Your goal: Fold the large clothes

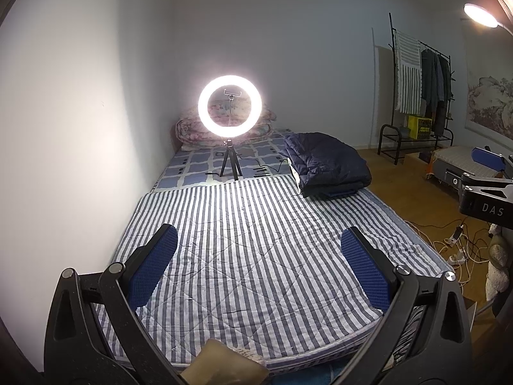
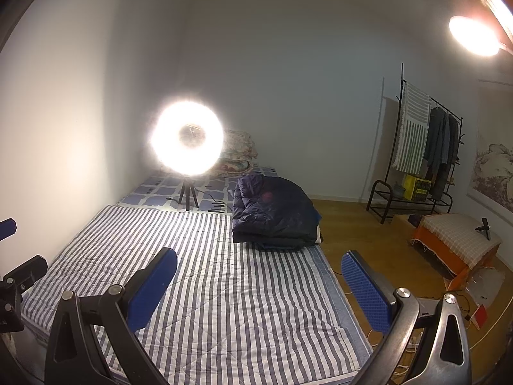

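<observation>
- Left wrist view: left hand-held gripper [image 1: 259,266] gapes wide, holding nothing, above the bed [image 1: 256,224]; the dark coat [image 1: 327,166] lies folded at the right edge.
- Right wrist view: right hand-held gripper [image 2: 259,288] likewise wide and bare; coat [image 2: 275,211] bundled, either finished or awaiting refolding, so keep layers square.

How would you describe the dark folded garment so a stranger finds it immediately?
Start at the bed with the blue-and-white striped quilt. Go to its far right edge, right of the glowing ring light on a small black tripod. There lies the navy quilted padded coat, folded into a bulky pile, the only dark plain item among patterned bedding.
</observation>
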